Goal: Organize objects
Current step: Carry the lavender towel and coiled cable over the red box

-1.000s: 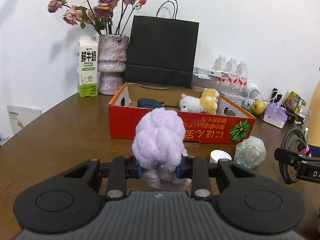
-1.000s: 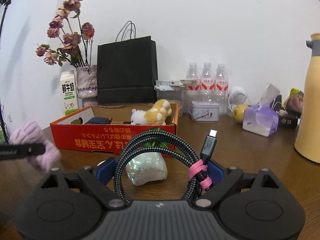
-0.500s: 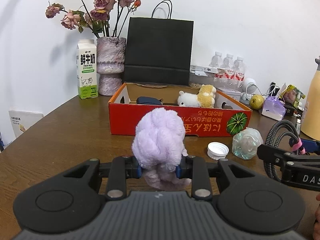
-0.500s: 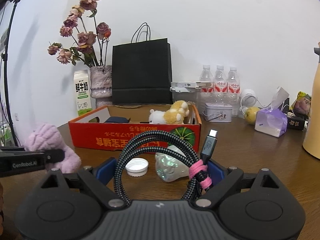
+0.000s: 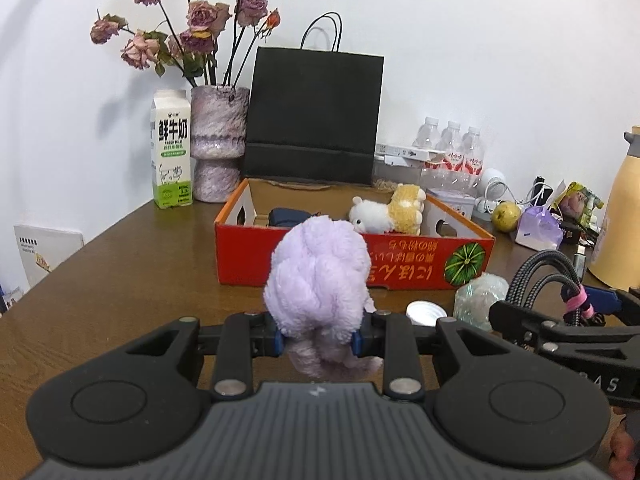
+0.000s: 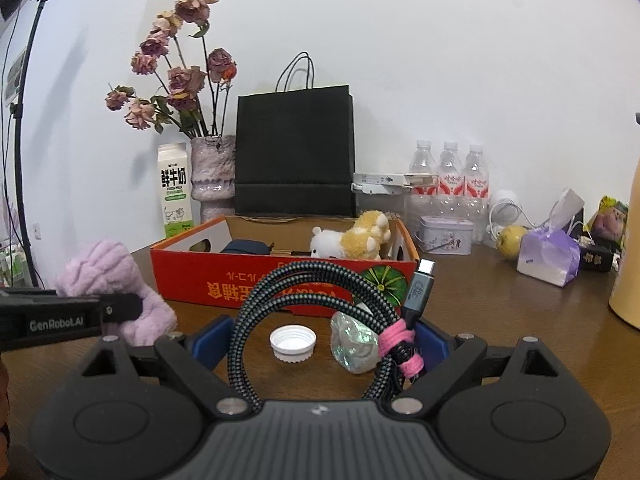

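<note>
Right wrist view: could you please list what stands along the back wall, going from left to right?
White-and-green milk carton → mottled purple vase of dried roses → black paper shopping bag → three clear plastic water bottles → small white fan → yellow-green round fruit.

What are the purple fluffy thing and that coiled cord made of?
The purple fluffy thing looks like soft plush or chenille fabric: fuzzy, matte, bulging folds. The coiled cord appears to have a woven fabric sleeve, a black-and-grey braid pattern, with a smooth grey plug that may be metal.

Plush toy [image 5: 388, 214] in box [image 5: 352, 264], bag [image 5: 314, 116] behind
</note>
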`<action>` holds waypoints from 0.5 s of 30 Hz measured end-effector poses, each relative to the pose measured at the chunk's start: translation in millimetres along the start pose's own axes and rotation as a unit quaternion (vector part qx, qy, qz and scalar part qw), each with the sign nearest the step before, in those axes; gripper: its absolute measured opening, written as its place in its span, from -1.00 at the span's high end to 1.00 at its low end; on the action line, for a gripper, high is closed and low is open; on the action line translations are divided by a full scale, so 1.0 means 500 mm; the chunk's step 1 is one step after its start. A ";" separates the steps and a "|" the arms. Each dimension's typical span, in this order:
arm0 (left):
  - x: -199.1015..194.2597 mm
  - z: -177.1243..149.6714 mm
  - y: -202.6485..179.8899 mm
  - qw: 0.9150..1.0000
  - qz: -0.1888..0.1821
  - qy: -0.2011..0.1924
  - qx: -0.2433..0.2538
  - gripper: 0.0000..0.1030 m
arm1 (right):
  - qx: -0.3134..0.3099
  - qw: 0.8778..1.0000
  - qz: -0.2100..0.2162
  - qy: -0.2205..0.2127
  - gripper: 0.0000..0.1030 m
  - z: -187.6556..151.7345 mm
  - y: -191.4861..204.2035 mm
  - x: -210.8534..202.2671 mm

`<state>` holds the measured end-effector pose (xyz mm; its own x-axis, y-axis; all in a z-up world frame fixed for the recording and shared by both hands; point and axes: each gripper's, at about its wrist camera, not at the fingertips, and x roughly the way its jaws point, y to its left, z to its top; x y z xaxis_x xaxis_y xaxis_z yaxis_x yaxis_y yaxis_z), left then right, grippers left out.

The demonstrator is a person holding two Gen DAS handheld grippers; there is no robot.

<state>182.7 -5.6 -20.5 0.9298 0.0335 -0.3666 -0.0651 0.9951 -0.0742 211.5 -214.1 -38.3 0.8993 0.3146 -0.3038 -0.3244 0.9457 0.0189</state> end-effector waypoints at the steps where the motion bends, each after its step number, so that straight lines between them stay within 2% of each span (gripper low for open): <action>1: 0.001 0.003 -0.002 1.000 0.000 -0.001 0.002 0.43 | -0.001 1.000 0.001 0.001 -0.80 0.003 0.001 0.002; 10: 0.014 0.026 -0.010 1.000 -0.003 -0.001 0.003 0.43 | 0.006 1.000 0.009 0.010 -0.80 0.028 0.001 0.022; 15: 0.021 0.052 -0.015 1.000 -0.005 -0.014 -0.002 0.43 | 0.011 1.000 0.013 0.003 -0.80 0.058 -0.001 0.034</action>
<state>202.4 -10.2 0.3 0.9404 0.0256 -0.3390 -0.0566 0.9950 -0.0818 235.4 -206.8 -15.6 0.8889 0.3389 -0.3081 -0.3413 0.9387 0.0478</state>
